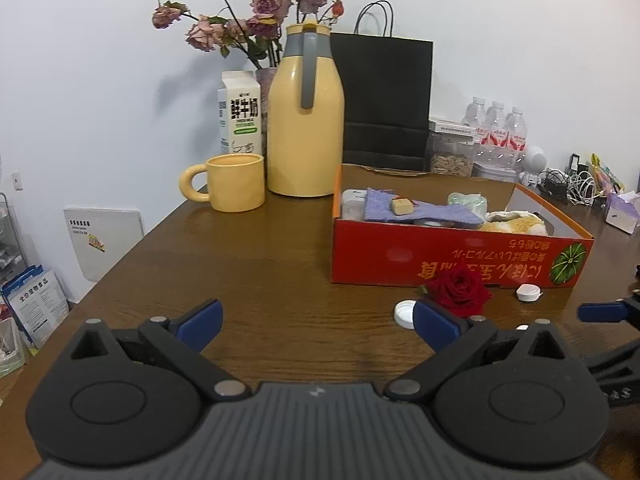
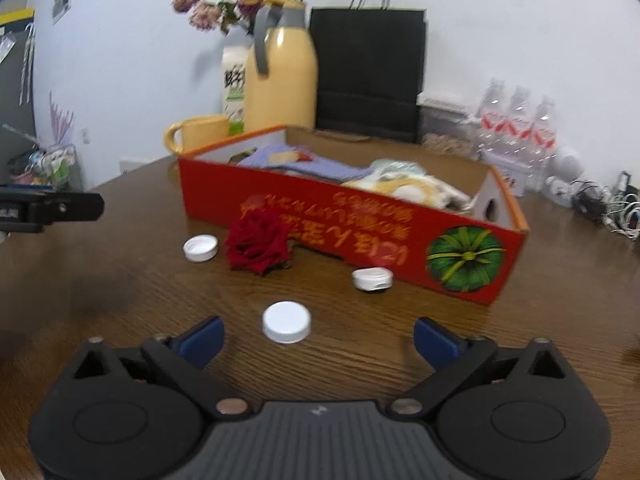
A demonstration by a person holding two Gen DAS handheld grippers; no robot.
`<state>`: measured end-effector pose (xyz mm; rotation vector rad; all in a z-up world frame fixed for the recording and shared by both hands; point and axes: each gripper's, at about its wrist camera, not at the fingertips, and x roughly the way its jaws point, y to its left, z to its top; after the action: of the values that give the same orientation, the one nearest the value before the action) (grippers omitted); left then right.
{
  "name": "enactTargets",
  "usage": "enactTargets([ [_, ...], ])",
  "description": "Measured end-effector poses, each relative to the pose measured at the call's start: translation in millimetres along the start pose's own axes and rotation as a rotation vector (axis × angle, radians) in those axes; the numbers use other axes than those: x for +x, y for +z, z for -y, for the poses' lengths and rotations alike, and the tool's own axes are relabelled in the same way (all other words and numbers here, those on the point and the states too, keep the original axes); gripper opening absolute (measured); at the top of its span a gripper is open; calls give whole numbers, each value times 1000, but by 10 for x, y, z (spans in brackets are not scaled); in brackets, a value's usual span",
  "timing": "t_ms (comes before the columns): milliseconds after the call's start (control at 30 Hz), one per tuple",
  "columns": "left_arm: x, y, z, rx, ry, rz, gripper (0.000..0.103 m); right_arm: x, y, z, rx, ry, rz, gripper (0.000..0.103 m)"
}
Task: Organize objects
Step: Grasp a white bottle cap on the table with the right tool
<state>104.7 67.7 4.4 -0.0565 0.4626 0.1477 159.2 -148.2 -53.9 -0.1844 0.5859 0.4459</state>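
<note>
A red cardboard box (image 1: 452,258) (image 2: 320,204) on the brown table holds a purple cloth (image 1: 416,210), a small tan block (image 1: 401,205) and other items. A red rose (image 1: 460,290) (image 2: 259,242) lies in front of the box. Three white bottle caps lie near it (image 2: 287,321) (image 2: 201,248) (image 2: 372,279); two show clearly in the left wrist view (image 1: 404,313) (image 1: 528,292). My left gripper (image 1: 318,326) is open and empty, low over the table, its right finger beside the rose. My right gripper (image 2: 318,340) is open and empty, with the nearest cap just ahead between its fingers.
A yellow mug (image 1: 230,182), yellow thermos jug (image 1: 305,120), milk carton (image 1: 240,114), vase of dried roses (image 1: 248,20) and black paper bag (image 1: 384,96) stand behind the box. Water bottles (image 1: 496,128), a jar (image 1: 450,152) and cables (image 1: 576,184) crowd the far right.
</note>
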Motion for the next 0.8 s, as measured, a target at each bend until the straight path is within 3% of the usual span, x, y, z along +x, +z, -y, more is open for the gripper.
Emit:
enactTargets([
  [67,-17,-11,-43,-5,6,-2,103,80,32,-17,6,15,-16,90],
  [200,-15,-34,-115,-21,6,-9,103,191,68,-29,9,16,-44,69],
  [367,34,-40,-115,-25,7,-20,103,203,76,-19,19,35,-42,62],
  [533,71,-59,-63,-20,-2,-29,103,188,83,-23,16,48,-31,27],
  [800,127,-71,28,-11,-10,-41,103,132,78,-9,23,46,5,27],
])
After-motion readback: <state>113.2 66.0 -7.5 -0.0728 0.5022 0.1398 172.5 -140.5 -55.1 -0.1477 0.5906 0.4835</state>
